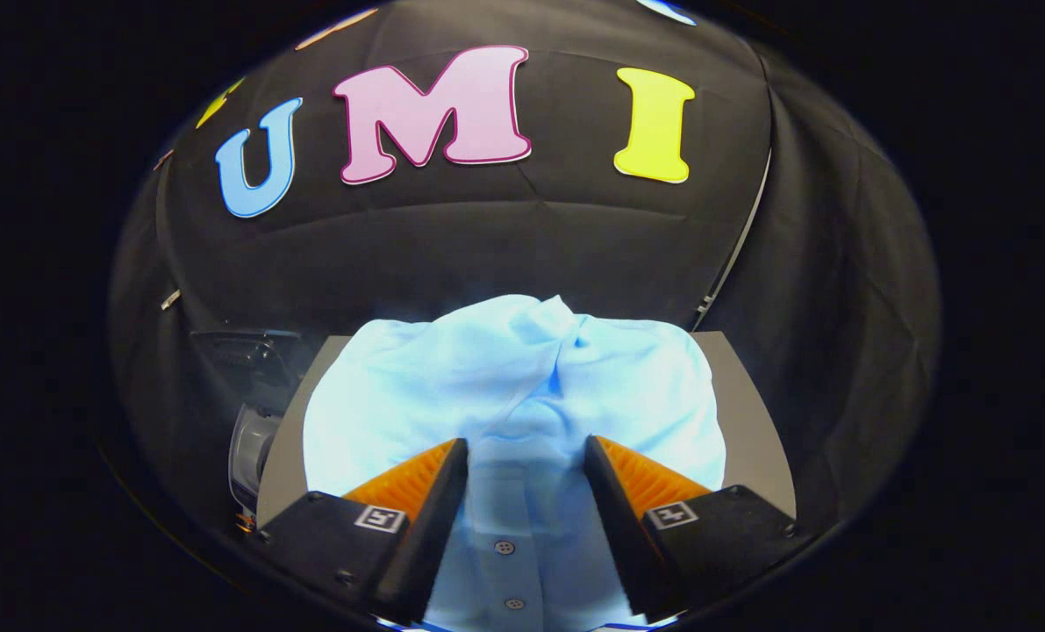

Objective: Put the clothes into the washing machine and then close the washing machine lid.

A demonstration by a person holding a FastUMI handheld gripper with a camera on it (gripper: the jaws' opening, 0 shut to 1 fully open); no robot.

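Note:
A light blue buttoned shirt (pixel 452 386) lies bunched on a grey table (pixel 747 412), covering most of its top. My gripper (pixel 526 443) is open just over the shirt's near part. The button strip with two buttons runs between the fingers, and neither finger presses on the cloth. Left of the table, lower down, stands a small white and grey washing machine (pixel 250 448), only partly seen. A dark part (pixel 243 351) rises above it, perhaps its raised lid.
The booth's black cloth wall closes in behind the table and on both sides. A thin pale pole (pixel 733 254) runs down the wall to the table's far right corner.

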